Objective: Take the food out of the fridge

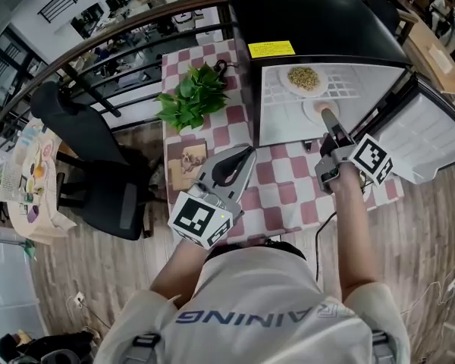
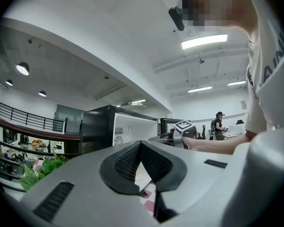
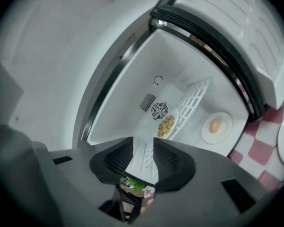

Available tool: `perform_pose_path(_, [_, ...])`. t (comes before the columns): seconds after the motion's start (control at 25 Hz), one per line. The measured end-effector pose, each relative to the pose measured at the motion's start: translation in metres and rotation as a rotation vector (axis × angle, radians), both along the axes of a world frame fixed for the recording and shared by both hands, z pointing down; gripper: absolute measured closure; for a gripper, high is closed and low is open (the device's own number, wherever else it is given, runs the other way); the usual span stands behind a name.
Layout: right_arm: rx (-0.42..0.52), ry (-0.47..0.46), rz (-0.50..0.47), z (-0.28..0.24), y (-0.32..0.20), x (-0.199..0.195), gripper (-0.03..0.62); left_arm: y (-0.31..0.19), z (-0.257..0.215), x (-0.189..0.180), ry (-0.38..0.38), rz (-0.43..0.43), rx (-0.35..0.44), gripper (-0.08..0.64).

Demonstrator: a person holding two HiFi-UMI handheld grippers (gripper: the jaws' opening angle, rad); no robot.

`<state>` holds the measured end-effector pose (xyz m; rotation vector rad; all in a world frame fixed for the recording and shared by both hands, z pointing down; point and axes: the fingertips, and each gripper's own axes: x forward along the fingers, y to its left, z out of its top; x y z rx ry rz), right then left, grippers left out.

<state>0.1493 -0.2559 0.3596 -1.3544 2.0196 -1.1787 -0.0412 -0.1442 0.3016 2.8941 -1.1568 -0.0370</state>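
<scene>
an open-plan office: black swivel chair, mezzanine railing over desks, strip lights overhead.

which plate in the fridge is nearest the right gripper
The plate with one egg-shaped piece, under the wire shelf; the grain plate sits on that shelf.

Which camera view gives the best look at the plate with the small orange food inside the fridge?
The right gripper view: the plate lies whole and uncovered inside the fridge. In the head view the right gripper hides part of it. The left gripper view does not show it clearly.
</scene>
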Motion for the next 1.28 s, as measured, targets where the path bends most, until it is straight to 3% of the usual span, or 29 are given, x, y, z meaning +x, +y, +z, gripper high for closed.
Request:
perform_pose_path(0.16, [-0.117, -0.216, 0.045, 0.022, -0.037, 0.005, 0.466, 0.0, 0.002, -0.004, 0.003, -0.012, -0.003, 0.552])
perform_pose_path(0.36, [-0.196, -0.313, 0.108, 0.039, -0.065, 0.008, 0.467, -0.001, 0.008, -0.011, 0.011, -0.031, -0.019, 0.552])
perform_pose_path(1.0, [-0.316, -0.378, 0.141, 0.061, -0.087, 0.002, 0.469, -0.003, 0.015, -0.028, 0.01, -0.068, -0.035, 0.552])
perform_pose_path(1.28, [-0.335, -0.465, 0.159, 0.066, -0.09, 0.003, 0.469, -0.003, 0.016, -0.025, 0.01, -0.055, -0.037, 0.552])
